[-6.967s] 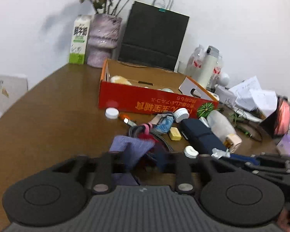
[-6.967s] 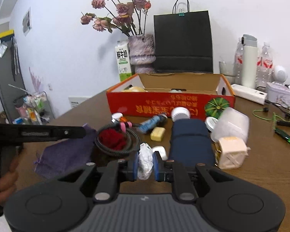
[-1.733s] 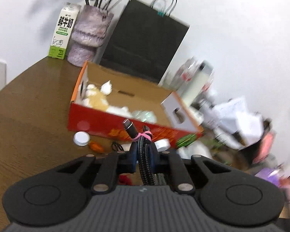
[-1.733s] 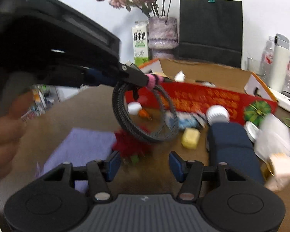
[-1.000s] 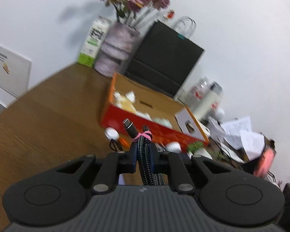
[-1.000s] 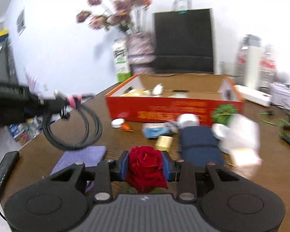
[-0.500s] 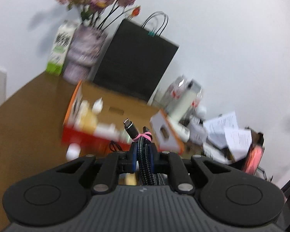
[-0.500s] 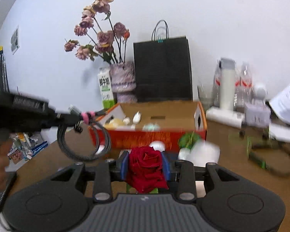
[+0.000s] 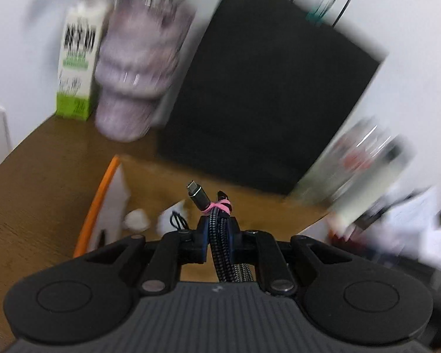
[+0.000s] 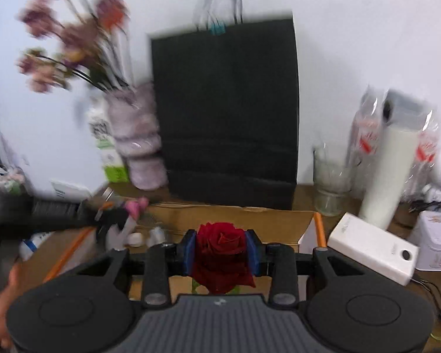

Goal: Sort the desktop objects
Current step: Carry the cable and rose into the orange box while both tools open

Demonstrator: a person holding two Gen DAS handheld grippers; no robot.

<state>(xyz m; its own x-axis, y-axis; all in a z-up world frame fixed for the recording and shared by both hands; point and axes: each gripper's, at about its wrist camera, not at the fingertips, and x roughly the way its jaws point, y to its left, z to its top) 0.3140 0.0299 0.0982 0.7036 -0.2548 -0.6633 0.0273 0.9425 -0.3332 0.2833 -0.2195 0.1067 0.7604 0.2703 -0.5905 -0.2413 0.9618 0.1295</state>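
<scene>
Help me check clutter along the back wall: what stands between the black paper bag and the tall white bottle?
In the right wrist view, a clear glass stands between the black paper bag and the tall white bottle.

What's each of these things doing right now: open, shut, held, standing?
Left gripper: shut on the cable.
Cable: coiled, tied with a pink band.
Right gripper: shut on the rose.
Rose: held, in bloom.
Cardboard box: open-topped.
Black bag: standing upright.

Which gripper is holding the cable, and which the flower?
The left gripper pinches the braided cable bound with a pink tie; the right gripper is shut on the red rose instead.
</scene>
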